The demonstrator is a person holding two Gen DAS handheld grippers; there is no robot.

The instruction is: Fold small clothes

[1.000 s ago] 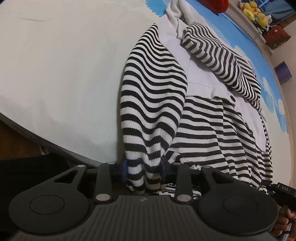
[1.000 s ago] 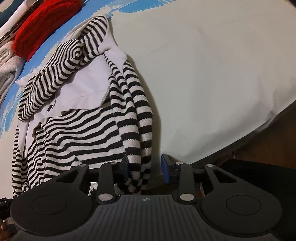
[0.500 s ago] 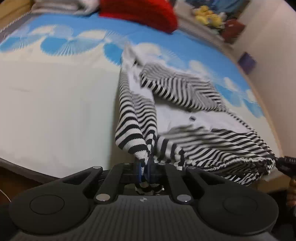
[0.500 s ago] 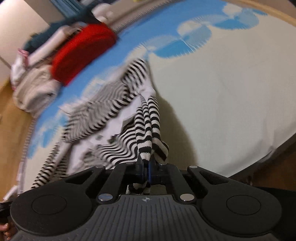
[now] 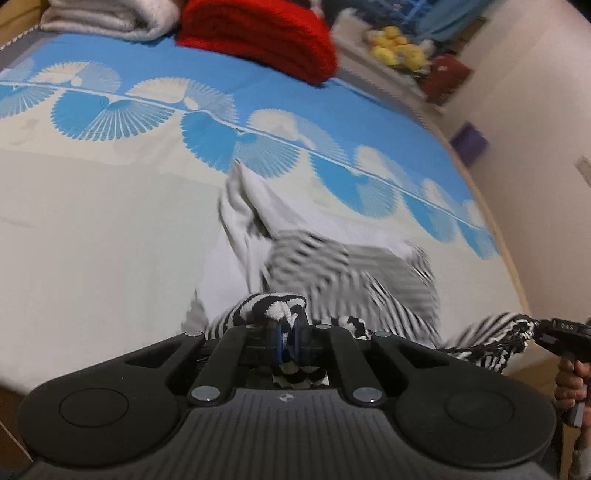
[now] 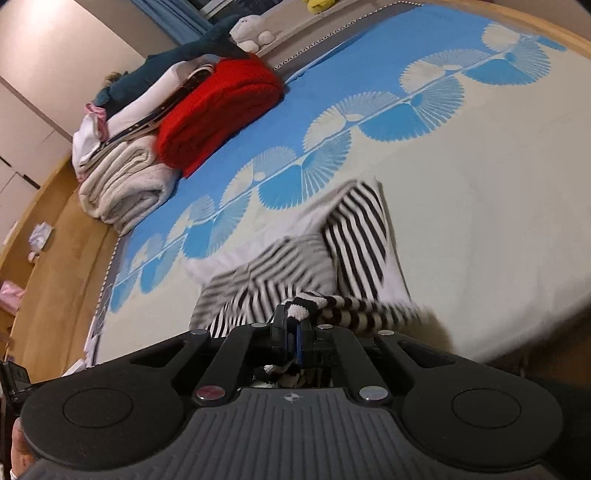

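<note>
A small black-and-white striped top with white panels (image 5: 332, 266) lies on the bed, its near hem lifted and blurred by motion. It also shows in the right wrist view (image 6: 351, 236). My left gripper (image 5: 286, 338) is shut on a striped hem corner, held above the bed. My right gripper (image 6: 293, 341) is shut on the other striped hem corner. The right gripper also shows at the right edge of the left wrist view (image 5: 554, 338), with the hem stretched to it.
The bed sheet (image 5: 92, 221) is cream with a blue fan pattern. A folded red blanket (image 5: 258, 33) and folded pale towels (image 6: 122, 184) lie at the far end. Plush toys (image 5: 397, 51) sit on a shelf. The wooden floor (image 6: 55, 258) borders the bed.
Both grippers closed on the hem corners, then lifted and carried the hem up and forward over the garment. The top half now shows much farther under the raised hem.
</note>
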